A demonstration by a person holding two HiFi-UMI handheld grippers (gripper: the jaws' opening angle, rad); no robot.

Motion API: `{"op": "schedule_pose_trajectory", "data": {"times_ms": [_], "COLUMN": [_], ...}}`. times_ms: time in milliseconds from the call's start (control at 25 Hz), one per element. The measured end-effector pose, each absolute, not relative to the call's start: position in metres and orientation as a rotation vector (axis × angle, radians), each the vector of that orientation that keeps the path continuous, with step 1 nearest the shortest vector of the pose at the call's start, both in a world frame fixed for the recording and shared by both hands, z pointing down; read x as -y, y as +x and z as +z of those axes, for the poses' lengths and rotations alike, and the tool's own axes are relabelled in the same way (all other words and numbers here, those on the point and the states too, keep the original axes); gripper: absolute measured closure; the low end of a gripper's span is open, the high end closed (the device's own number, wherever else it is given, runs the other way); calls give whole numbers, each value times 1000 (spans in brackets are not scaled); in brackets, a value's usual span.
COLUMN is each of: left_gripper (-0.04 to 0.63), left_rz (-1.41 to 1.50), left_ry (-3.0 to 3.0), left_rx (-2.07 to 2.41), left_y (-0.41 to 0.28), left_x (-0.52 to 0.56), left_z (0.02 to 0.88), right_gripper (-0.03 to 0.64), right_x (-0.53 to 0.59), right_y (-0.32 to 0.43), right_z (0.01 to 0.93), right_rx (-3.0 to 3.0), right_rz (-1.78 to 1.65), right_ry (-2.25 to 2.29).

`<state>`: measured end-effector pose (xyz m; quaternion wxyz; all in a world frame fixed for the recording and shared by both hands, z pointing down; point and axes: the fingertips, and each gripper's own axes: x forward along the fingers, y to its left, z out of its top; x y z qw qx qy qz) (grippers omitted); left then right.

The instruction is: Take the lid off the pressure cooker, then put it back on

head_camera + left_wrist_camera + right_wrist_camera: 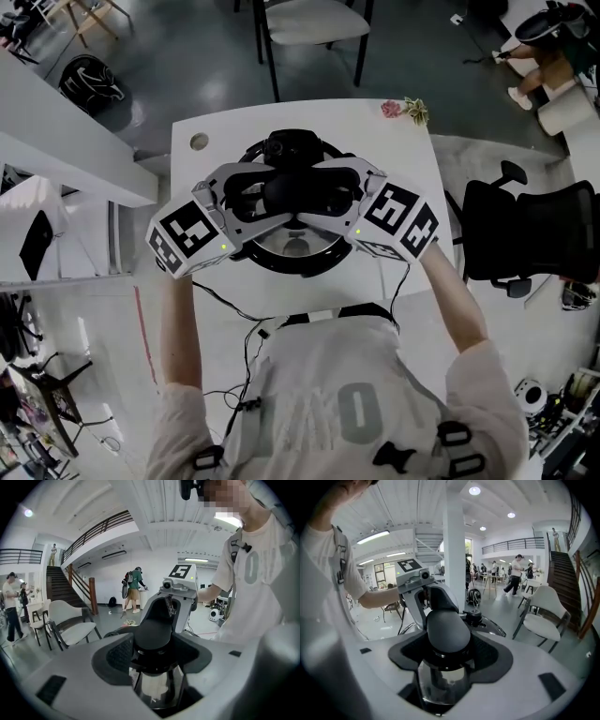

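Both grippers clamped on the lid knob (291, 192)
It is pinched by the jaws of the left gripper (251, 197) and the right gripper (337, 192), mid-frame, with the pressure cooker (281, 261) set on the white table (394, 150).

The white table (375, 136) carries the pressure cooker (292, 247) at its middle and a flower sprig (405, 109) at one corner.
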<state>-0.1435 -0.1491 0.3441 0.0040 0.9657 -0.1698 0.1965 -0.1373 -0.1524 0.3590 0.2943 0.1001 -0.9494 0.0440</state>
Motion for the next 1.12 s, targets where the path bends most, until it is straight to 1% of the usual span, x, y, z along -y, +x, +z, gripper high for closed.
{"op": "schedule_pose_trajectory", "data": {"times_ms": [80, 320, 520, 840, 1120], "left_gripper": [336, 336, 336, 344, 344], "left_rz": [620, 658, 663, 661, 690], "left_ry": [3022, 2964, 2916, 2785, 2685], "left_rx": [538, 599, 695, 1014, 1184], "left_y": [-144, -142, -143, -148, -153], "left_x": [150, 150, 150, 144, 145], "left_z": [345, 346, 342, 343, 344], "right_gripper": [325, 327, 328, 327, 327], "right_x": [153, 151, 151, 149, 149], "right_y": [-138, -138, -140, -144, -151], "right_z": [361, 361, 360, 359, 358], "right_rx": [2477, 2586, 2593, 2559, 2528], "right_rz": [113, 112, 47, -75, -89], "right_ry": [264, 115, -40, -436, -536]}}
